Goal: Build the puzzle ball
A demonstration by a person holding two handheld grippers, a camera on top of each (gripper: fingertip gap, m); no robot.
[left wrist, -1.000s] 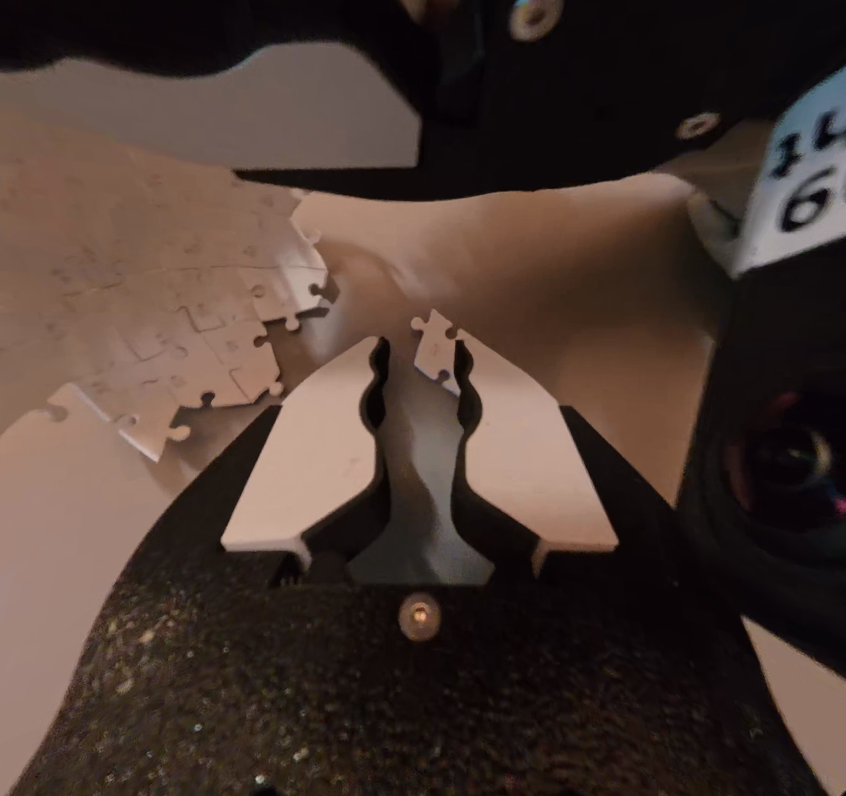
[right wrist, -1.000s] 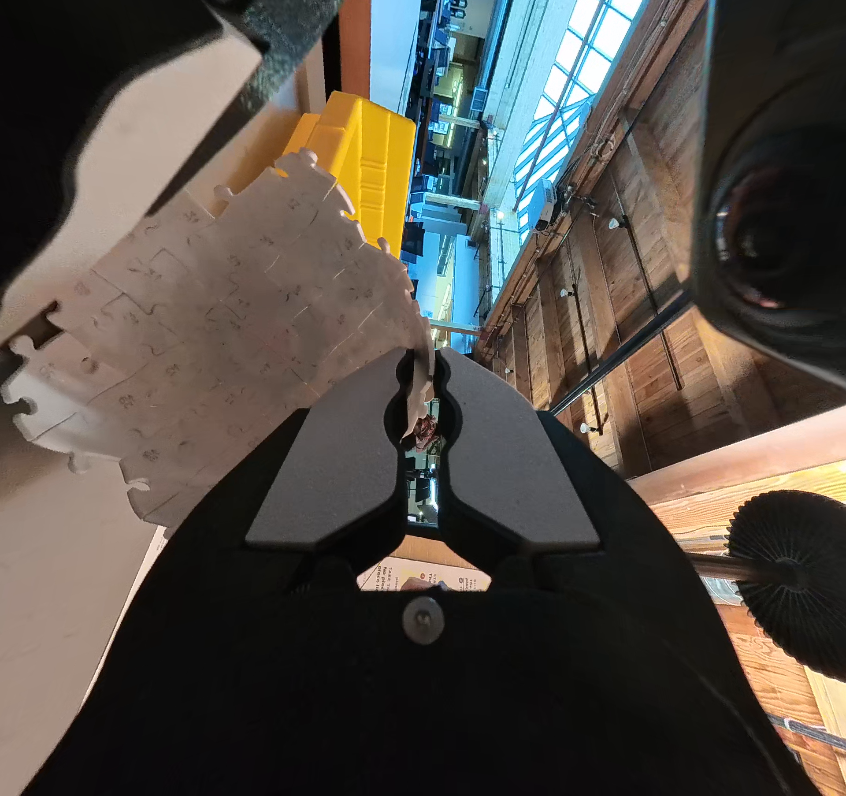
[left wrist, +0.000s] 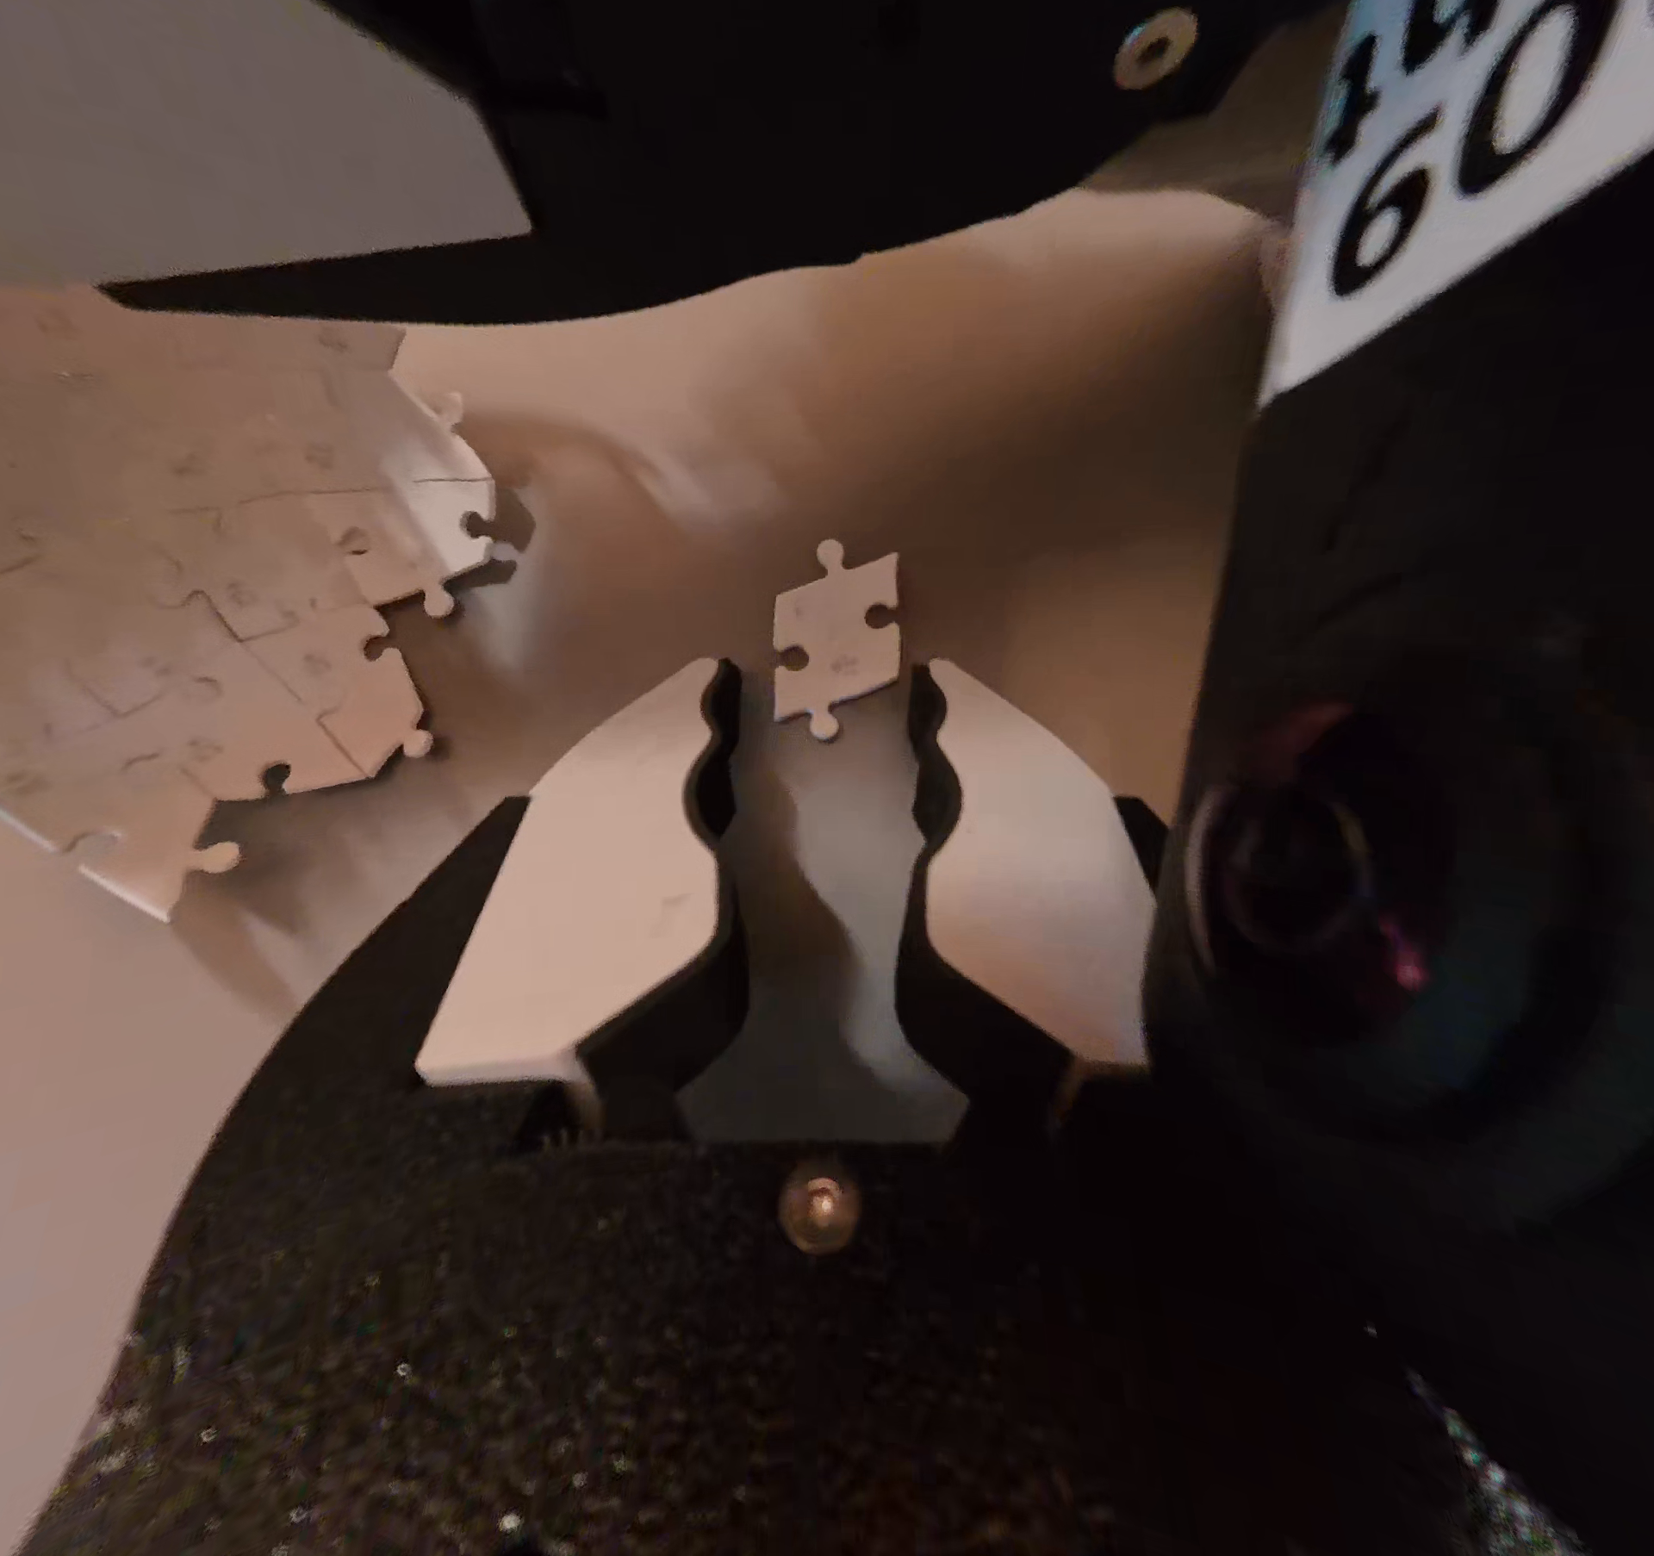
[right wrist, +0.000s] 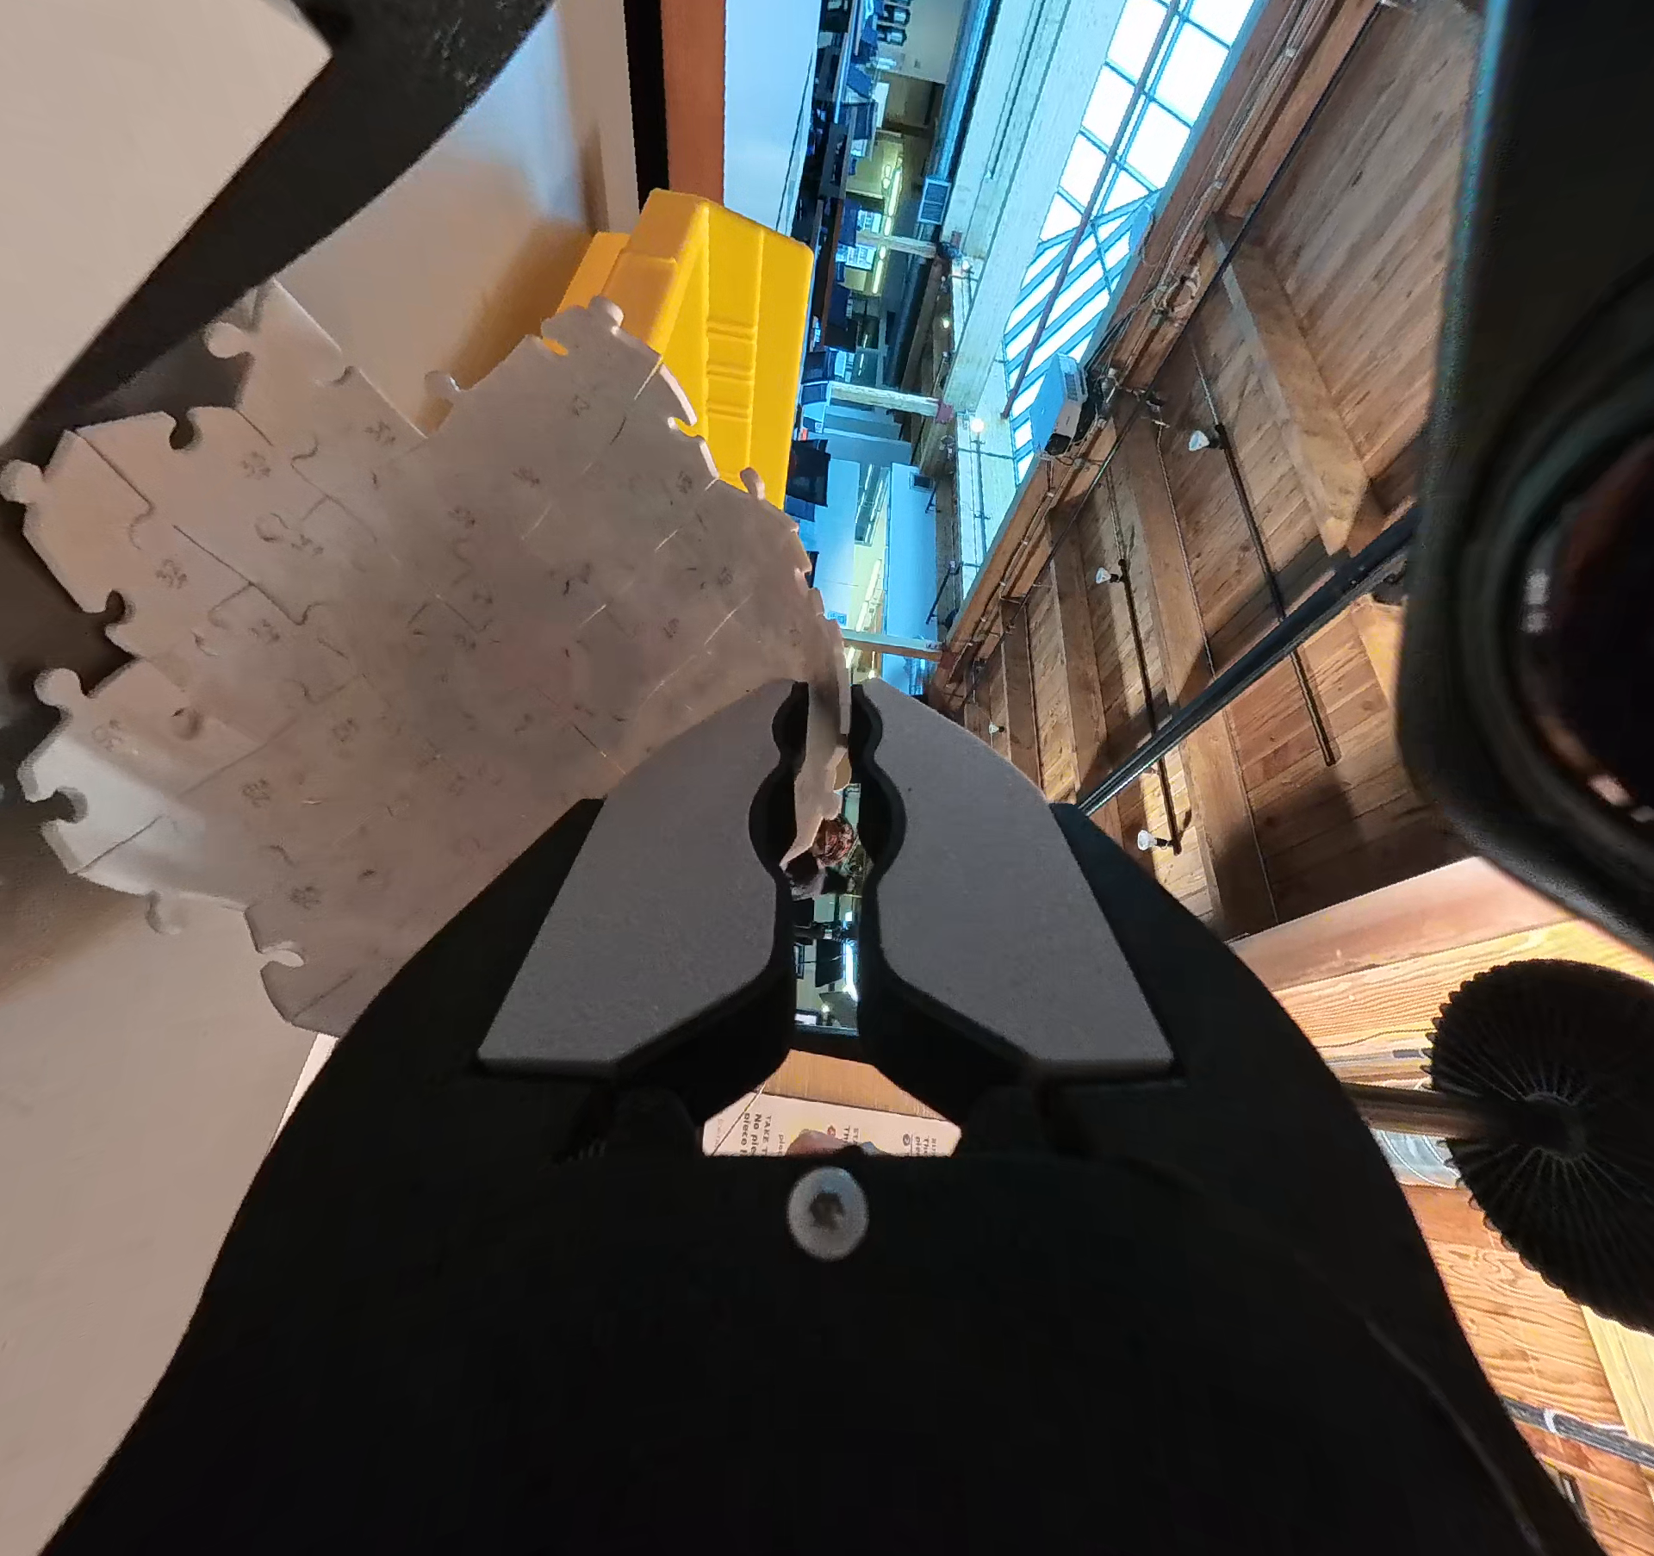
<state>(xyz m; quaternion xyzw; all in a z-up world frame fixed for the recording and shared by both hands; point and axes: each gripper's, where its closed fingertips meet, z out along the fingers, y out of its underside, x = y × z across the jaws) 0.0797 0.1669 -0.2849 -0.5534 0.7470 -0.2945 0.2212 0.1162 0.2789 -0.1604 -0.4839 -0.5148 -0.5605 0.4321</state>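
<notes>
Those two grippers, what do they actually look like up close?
Both have a black, grainy, speckled body with a silver screw head at the centre. The left gripper carries pale flat plates on its two jaws; the right gripper carries matte grey ones. The inner edges of the jaws are black and wavy. A white label with dark handwriting sits on the right gripper's body beside its round camera lens.

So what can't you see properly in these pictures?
- Left wrist view: the joined puzzle sheet runs off the left edge, and the right gripper's black body covers its top.
- Left wrist view: marks on the loose piece are too faint.
- Right wrist view: the sheet's pinched edge is hidden between the fingers.
</notes>
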